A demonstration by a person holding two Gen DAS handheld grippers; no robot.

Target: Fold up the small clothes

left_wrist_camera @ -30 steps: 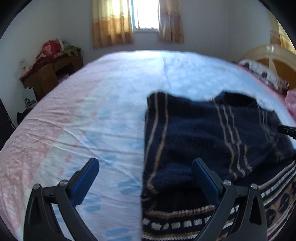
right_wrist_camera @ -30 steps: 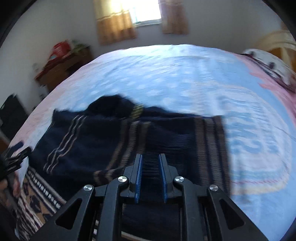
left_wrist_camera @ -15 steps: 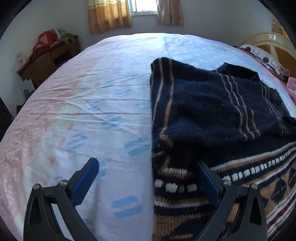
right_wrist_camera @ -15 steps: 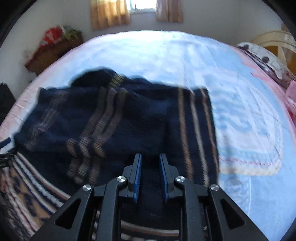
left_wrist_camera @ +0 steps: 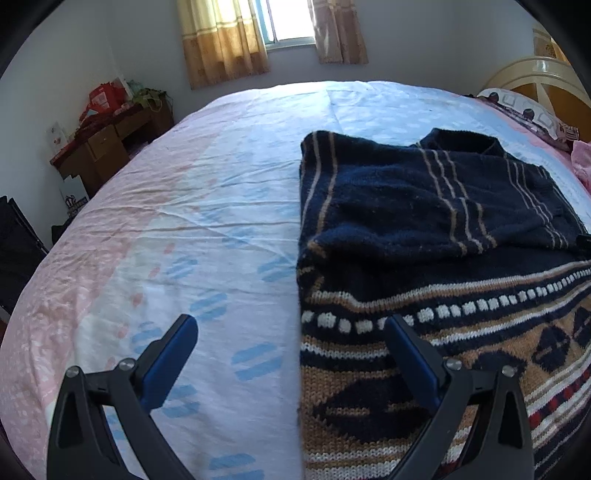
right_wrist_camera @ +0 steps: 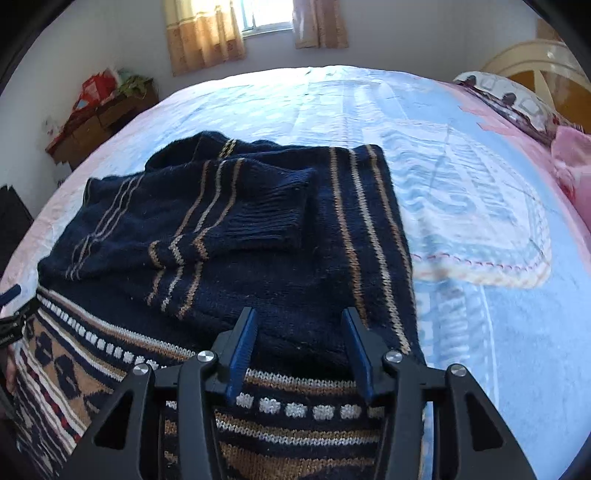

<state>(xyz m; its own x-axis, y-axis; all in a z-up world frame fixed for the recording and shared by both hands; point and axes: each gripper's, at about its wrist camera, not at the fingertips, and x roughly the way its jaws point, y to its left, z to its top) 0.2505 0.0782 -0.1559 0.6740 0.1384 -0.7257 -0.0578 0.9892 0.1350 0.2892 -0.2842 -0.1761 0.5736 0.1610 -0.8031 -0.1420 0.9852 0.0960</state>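
**Sweater on bed, both tools apart**

Sweater (left_wrist_camera: 424, 206): dark navy knit with tan and cream stripes, patterned brown-and-white band across the lower body. Lies flat on the bed (left_wrist_camera: 207, 206), sleeves folded in over the chest; one ribbed cuff (right_wrist_camera: 269, 218) rests on top near the middle. In the left wrist view its straight folded edge runs down the picture's centre.

Left tool (left_wrist_camera: 291, 332): blue-padded fingers spread wide, nothing between them touching the pads. One finger stands over the bare sheet, the other over the sweater's patterned band.

Right tool (right_wrist_camera: 299, 328): jaws have just been opening and now stand partly apart, above the navy cloth just beyond the patterned band; the knit lies below the gap, and the pads do not press on it.

Bed sheet: pale blue and pink print, creased.

Background: curtained window (left_wrist_camera: 291, 22), wooden dresser (left_wrist_camera: 107, 151) piled with items by the wall, cream headboard (left_wrist_camera: 543, 81) with a patterned pillow (left_wrist_camera: 524, 110) beside it.
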